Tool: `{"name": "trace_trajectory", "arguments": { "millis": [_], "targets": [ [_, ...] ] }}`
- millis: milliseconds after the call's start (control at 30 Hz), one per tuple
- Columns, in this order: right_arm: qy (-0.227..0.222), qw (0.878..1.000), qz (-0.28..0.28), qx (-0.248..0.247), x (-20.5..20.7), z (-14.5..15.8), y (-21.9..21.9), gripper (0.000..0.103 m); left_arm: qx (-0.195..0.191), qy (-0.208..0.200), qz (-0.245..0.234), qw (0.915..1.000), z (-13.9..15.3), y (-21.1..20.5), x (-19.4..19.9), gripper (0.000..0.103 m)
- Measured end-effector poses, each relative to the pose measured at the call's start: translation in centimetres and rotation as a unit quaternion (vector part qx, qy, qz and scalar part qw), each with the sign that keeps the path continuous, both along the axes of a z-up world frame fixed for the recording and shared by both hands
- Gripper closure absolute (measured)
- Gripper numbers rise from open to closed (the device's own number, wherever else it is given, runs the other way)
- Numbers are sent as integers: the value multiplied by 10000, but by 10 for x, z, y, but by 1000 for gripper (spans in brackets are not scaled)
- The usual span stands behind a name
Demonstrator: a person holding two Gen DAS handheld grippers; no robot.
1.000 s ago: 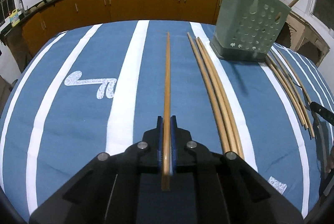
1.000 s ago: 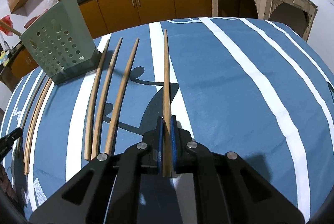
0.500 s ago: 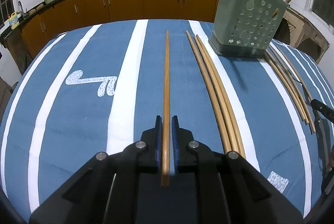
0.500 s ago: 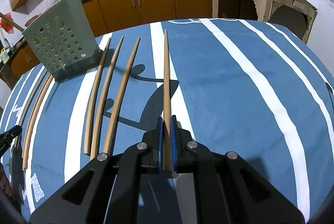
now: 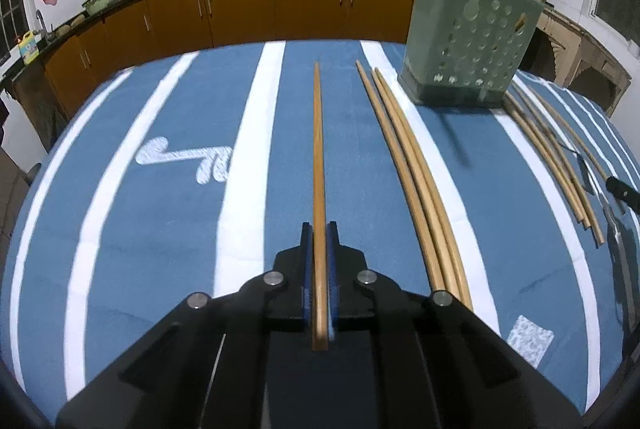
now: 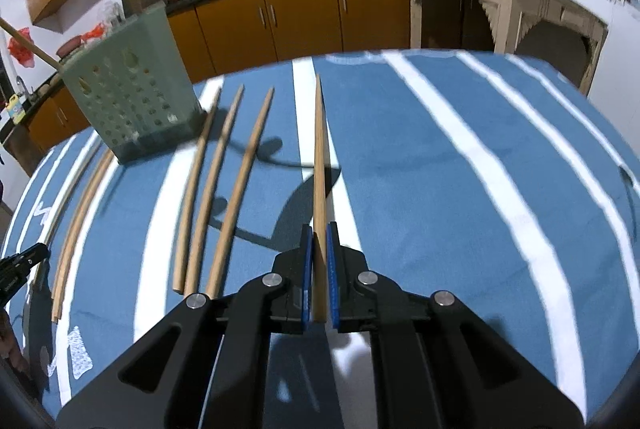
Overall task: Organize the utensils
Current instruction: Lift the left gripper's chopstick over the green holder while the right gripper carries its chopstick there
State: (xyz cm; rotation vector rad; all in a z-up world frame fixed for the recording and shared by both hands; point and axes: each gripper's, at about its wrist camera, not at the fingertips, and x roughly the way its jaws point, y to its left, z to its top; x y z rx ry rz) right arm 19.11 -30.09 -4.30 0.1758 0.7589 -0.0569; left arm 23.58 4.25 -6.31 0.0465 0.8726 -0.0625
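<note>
My left gripper (image 5: 319, 229) is shut on a long wooden chopstick (image 5: 318, 149) that points straight ahead over the blue striped cloth (image 5: 160, 229). My right gripper (image 6: 318, 229) is shut on another wooden chopstick (image 6: 319, 157), held above the cloth with its shadow below. A green perforated utensil holder (image 5: 472, 37) stands at the far right in the left wrist view and at the far left in the right wrist view (image 6: 128, 101), with two sticks standing in it. Three chopsticks (image 5: 412, 165) lie left of the holder, and three more (image 6: 220, 181) lie on its other side.
More thin sticks (image 5: 552, 149) lie right of the holder in the left wrist view. The tip of the other gripper shows at the right edge (image 5: 622, 189). Orange kitchen cabinets (image 5: 280, 9) with woks on the counter run behind the table. A table edge curves in front of them.
The right gripper has lifted and swung with its chopstick; its view is blurred and the holder looks nearer. The left gripper has shifted slightly, still holding its chopstick.
</note>
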Motion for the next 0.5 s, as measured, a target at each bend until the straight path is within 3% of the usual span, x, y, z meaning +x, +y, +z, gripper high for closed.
{"name": "trace_trajectory", "arguments": {
  "millis": [500],
  "targets": [
    [-1135,9933,-161,138,-20,71,-12,95,-403,-1253,-44,9913,94,7,-27,95]
  ]
}}
